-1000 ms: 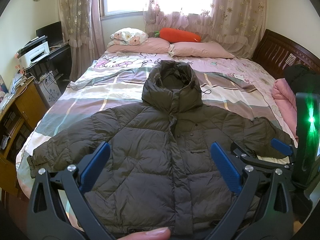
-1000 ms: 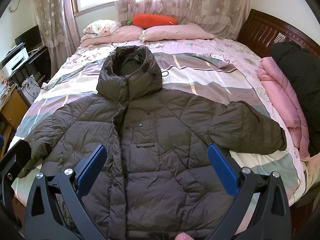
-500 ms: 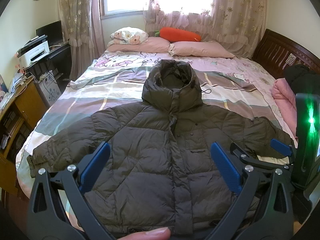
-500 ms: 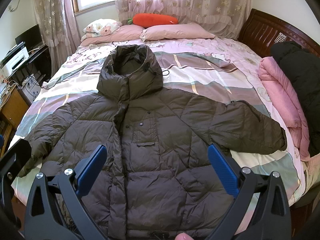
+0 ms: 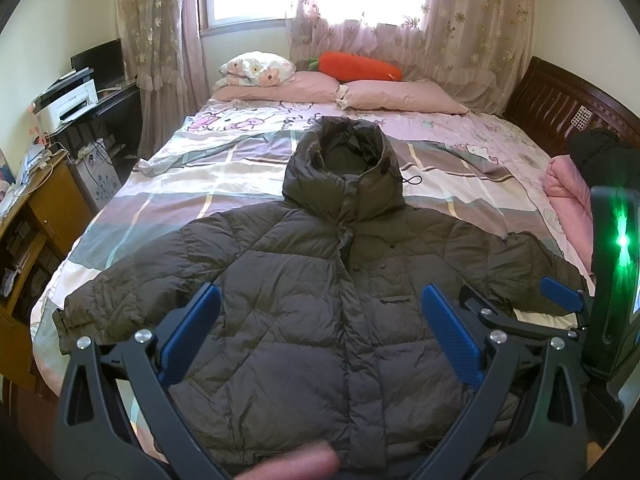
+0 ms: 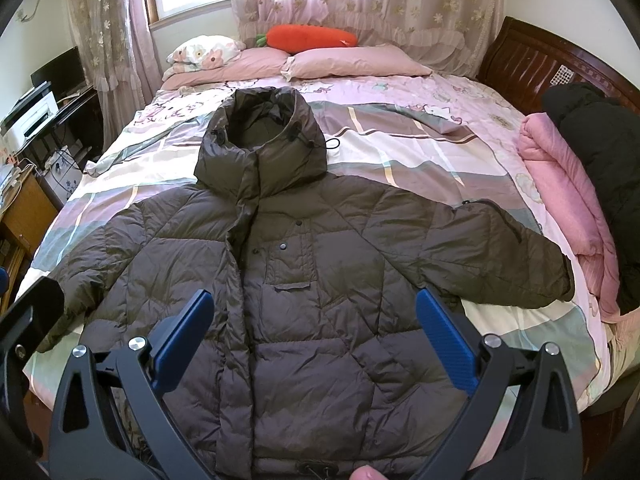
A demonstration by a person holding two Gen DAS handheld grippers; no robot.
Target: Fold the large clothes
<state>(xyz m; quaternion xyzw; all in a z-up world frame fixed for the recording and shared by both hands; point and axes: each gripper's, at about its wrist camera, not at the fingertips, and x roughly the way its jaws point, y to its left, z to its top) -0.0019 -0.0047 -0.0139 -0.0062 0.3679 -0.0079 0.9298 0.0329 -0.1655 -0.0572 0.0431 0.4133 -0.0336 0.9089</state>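
A large dark olive hooded puffer jacket (image 5: 320, 280) (image 6: 320, 272) lies flat on the bed, front up, zipped, both sleeves spread sideways and the hood toward the pillows. My left gripper (image 5: 320, 336) hangs above the jacket's lower part, open and holding nothing. In its own view my right gripper (image 6: 316, 336) is open too, above the hem, empty. From the left wrist view the right gripper's body (image 5: 520, 312) shows at the right, over the jacket's sleeve. A fingertip of the person (image 5: 296, 462) shows at the bottom edge.
The bed (image 6: 420, 148) carries a pink patterned sheet, pink pillows (image 6: 356, 62) and an orange carrot plush (image 6: 312, 36). A pink quilt (image 6: 568, 184) and a black garment (image 6: 600, 152) lie at the right by the wooden headboard. Wooden cabinet (image 5: 44, 208) and printer desk (image 5: 68, 104) stand left.
Both views have shifted slightly toward the jacket; the jacket itself has not moved and both grippers stay open.
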